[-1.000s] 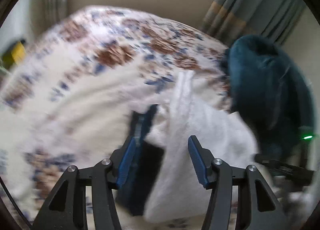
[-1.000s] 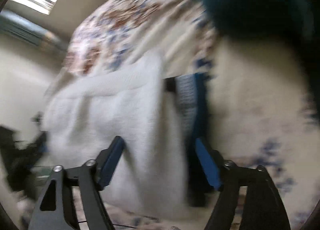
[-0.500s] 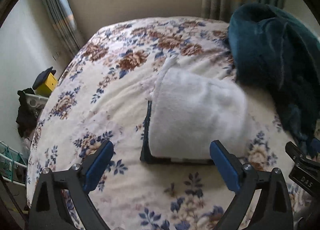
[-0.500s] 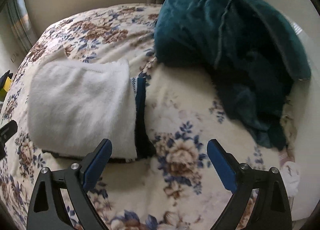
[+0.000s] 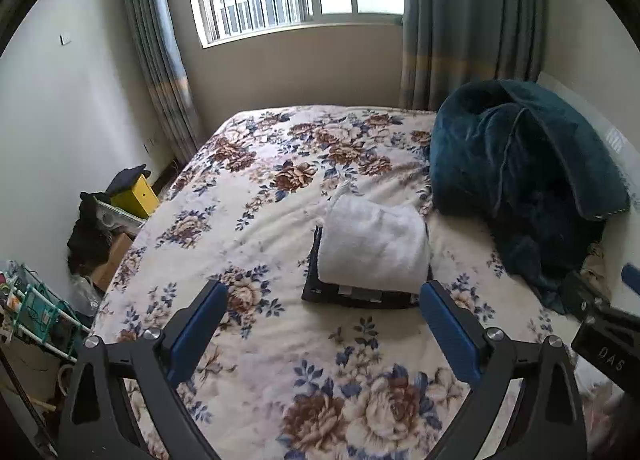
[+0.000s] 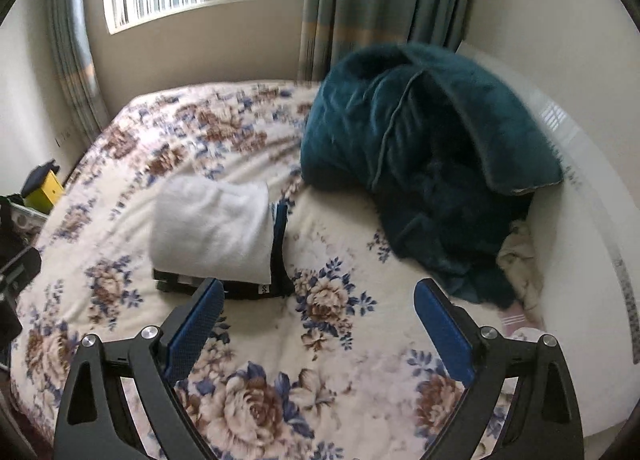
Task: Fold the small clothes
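A folded white fluffy garment (image 5: 374,246) lies on top of a folded dark garment (image 5: 356,296) in the middle of the floral bed (image 5: 248,219). The same stack shows in the right wrist view, white piece (image 6: 212,230) over dark piece (image 6: 280,252). My left gripper (image 5: 324,330) is open and empty, raised well back from the stack. My right gripper (image 6: 316,326) is open and empty too, above the bed to the right of the stack. Neither gripper touches any cloth.
A crumpled dark teal blanket (image 5: 520,187) lies on the bed's right side, also in the right wrist view (image 6: 424,155). A yellow box (image 5: 134,195) and clutter stand on the floor at the left. A window and curtains (image 5: 472,19) are behind the bed.
Both grippers have opened wide and pulled back and up from the stack. The white garment, which was between the fingers, now lies folded on the dark one.
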Motion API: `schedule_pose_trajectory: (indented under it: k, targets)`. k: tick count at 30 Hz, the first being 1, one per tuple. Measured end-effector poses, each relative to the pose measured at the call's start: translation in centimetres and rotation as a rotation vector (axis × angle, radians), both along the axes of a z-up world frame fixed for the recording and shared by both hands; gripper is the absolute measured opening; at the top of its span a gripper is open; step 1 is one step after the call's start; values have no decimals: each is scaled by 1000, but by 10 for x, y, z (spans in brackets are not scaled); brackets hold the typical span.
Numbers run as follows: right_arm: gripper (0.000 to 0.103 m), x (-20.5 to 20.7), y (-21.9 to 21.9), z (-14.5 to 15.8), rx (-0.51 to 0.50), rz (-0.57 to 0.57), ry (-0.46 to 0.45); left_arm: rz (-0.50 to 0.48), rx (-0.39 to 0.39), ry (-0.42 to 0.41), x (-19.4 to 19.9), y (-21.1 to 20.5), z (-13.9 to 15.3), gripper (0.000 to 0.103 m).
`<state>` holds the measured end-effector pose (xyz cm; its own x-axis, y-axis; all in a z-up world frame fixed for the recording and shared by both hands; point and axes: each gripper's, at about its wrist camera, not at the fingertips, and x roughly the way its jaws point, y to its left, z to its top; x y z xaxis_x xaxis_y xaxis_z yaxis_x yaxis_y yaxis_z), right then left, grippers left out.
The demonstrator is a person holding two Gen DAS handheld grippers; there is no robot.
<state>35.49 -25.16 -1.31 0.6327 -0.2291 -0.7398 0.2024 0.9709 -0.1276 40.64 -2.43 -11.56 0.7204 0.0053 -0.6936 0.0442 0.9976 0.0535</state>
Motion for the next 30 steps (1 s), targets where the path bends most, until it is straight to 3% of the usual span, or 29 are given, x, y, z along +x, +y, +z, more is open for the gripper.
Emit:
schedule_pose_trajectory:
  k: [6,14,23,30]
  targets:
    - [97,-91,24,83,-24,34,-89,-16,-14,-62,-61,12,46,99]
    - [97,-171,45,140,-18,62,-151,-13,-31,-115,-109,26,75,99]
    - [97,-210,45,166,-20,65,-183,-18,-43,-136,-136,26,81,99]
    - [98,-217,35,162,-1,56,-177,-17,-59,-153,-144,25,83,99]
